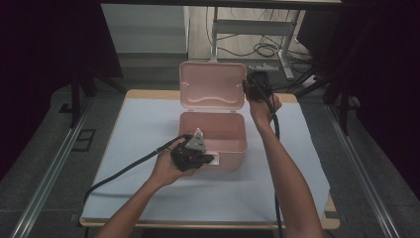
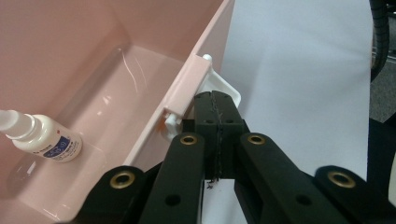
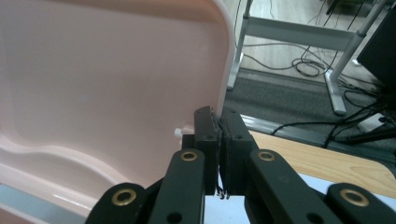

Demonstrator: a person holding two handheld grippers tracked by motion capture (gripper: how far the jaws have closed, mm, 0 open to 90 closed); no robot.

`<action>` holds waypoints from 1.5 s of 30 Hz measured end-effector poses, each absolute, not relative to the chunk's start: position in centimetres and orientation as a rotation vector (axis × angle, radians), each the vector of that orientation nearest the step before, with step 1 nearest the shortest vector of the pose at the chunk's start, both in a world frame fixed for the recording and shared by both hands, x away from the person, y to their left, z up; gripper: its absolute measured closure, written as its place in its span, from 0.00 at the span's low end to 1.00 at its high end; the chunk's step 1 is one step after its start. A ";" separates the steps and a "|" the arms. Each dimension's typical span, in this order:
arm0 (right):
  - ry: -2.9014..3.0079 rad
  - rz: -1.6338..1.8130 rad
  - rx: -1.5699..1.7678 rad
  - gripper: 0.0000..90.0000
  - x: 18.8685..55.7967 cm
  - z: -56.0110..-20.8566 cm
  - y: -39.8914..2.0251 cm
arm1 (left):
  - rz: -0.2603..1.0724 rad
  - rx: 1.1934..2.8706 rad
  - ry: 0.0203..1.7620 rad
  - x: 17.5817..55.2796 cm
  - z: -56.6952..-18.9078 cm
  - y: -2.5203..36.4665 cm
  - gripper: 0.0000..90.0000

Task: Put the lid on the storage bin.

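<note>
While the pink box (image 1: 213,133) sat open mid-desk (image 1: 148,193), the left tool (image 2: 218,105) was closed on its white front latch (image 2: 224,91), and the right tool (image 3: 218,116) pinched the raised lid's (image 1: 212,85) edge.

High view: fixed above the person's side, facing forward and down from some distance, taking in the whole white-covered wooden table (image 1: 148,193), the open pale pink plastic box (image 1: 213,130) with its raised lid (image 1: 212,90), both forearms, and floor and desk legs beyond. Left gripper view: rides the left gripper (image 2: 215,119), looking along its black jaws, very near the box's front rim and white latch (image 2: 224,88), down into the interior. Right gripper view: rides the right gripper (image 3: 218,126), very near the lid's right edge, facing the floor beyond; all three views share the box.
</note>
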State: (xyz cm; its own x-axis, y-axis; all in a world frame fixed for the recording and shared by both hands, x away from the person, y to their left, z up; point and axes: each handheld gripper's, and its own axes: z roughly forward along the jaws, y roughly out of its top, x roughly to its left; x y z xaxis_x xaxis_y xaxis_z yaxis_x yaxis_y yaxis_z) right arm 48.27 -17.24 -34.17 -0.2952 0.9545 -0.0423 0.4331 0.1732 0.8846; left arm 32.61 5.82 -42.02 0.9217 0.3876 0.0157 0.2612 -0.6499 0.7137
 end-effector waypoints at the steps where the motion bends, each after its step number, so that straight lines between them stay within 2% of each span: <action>1: 1.819 1.071 1.307 0.98 48.1 -34.2 -17.3 | 0.214 2.311 0.458 32.6 -42.0 5.8 1.00; 22: 1.744 1.158 1.200 0.99 43.5 -34.7 -17.8 | 0.218 2.308 0.455 32.6 -42.0 5.8 1.00; 45: 1.761 1.210 1.105 0.98 40.1 -35.9 -18.8 | 0.217 2.301 0.465 32.6 -42.1 5.8 1.00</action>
State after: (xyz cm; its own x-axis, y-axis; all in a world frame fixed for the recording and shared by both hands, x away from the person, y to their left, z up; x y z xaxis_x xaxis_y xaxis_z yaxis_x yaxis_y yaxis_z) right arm 40.12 -18.85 -35.90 -0.3737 0.9232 -0.0894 0.2474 0.1921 0.9497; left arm 32.63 5.79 -42.06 0.9191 0.3938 0.0137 0.2640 -0.6412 0.7205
